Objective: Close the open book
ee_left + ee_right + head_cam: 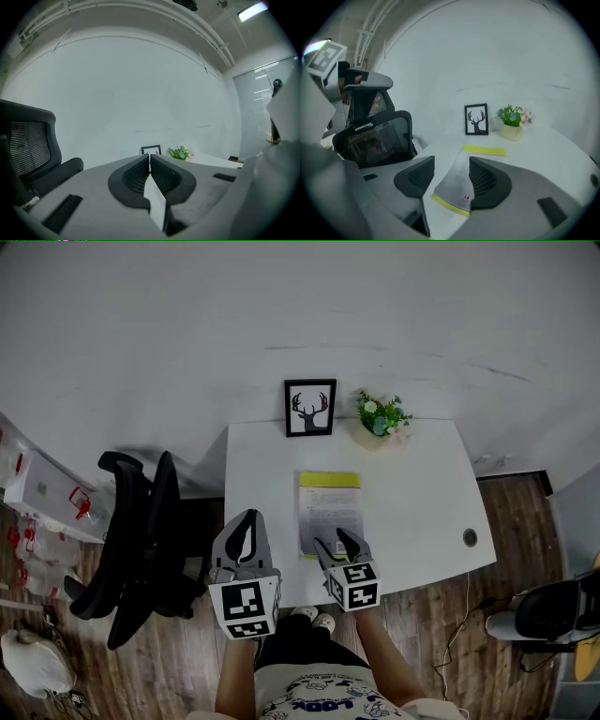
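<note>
- The book [330, 512] is seen lying flat near the middle of the desk [422, 502], its long side running away from the person. A grey cover with a yellow band at each end is shown.
- From the right gripper view the book [457, 187] is judged to be closed already, though the head view is too small for the page edges to be checked.
- The step in hand is taken to be a clean withdrawal. The jaws should be carried up and back without catching the cover's near edge. If the cover lifts, it should be pressed down flat near its free edge.
- The right gripper [335, 540] is held above the book's near end and tilted downward. Its jaws [452, 168] are spread wide, with nothing gripped and the book seen below the gap.
- The left gripper [247, 521] is held by the desk's near left edge, almost level. Its jaws [150, 161] are pressed together on nothing.
- Beyond the book, a frame [309, 408] and a plant [381, 416] are set at the far edge, and a chair [141, 540] is placed left of the desk.
</note>
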`<state>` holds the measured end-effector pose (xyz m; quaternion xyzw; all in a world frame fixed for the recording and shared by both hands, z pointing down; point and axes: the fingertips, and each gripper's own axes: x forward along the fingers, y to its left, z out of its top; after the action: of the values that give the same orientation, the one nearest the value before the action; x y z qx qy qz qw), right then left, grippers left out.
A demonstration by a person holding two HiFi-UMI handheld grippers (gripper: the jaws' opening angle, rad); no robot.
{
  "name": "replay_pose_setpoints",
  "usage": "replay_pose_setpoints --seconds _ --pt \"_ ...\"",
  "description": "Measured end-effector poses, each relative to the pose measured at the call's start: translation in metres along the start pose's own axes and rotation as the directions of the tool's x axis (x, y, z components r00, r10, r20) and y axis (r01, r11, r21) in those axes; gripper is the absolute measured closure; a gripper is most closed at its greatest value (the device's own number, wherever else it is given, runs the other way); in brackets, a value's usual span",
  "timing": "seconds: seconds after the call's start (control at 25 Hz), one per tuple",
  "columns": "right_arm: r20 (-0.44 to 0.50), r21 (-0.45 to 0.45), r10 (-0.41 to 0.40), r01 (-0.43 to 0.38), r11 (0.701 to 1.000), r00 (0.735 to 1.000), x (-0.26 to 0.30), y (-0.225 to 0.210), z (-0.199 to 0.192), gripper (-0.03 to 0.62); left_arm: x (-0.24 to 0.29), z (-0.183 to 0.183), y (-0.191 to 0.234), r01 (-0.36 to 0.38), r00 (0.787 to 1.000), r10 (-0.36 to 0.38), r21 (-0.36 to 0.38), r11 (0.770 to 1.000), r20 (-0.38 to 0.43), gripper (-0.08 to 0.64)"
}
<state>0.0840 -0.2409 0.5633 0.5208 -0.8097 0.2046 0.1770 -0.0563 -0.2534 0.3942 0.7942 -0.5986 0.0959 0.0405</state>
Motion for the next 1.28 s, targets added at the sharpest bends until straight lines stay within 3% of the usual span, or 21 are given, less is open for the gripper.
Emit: replay_pose_setpoints --seconds 0.2,0.28,0.48,0.88,1.28 --pt "0.169 -0.009 -0.082 0.085 0.996 0.982 -0.033 -0.019 0.064 0.406 0.004 0.016 -0.008 0.021 0.999 -0.021 0.008 1.0 0.033 0.532" --pt "0.244 -0.01 -0.121 0.128 0.992 0.962 -0.05 -0.026 0.089 0.45 0.005 0.023 -0.012 0.029 0.998 -0.029 0.011 1.0 0.048 0.532" --pt "0.37 -0.002 -0.184 0.199 0.98 0.91 -0.086 -0.036 0.133 0.489 0.007 0.04 -0.023 0.049 0.995 -0.05 0.02 0.999 0.085 0.532" --pt "0.487 0.015 -0.241 0.268 0.963 0.84 -0.132 -0.047 0.172 0.515 0.003 0.065 -0.037 0.075 0.987 -0.079 0.035 0.997 0.139 0.532" --pt "0.526 0.046 -0.274 0.295 0.954 0.805 -0.153 -0.053 0.186 0.531 0.002 0.08 -0.046 0.098 0.98 -0.103 0.039 0.994 0.167 0.532"
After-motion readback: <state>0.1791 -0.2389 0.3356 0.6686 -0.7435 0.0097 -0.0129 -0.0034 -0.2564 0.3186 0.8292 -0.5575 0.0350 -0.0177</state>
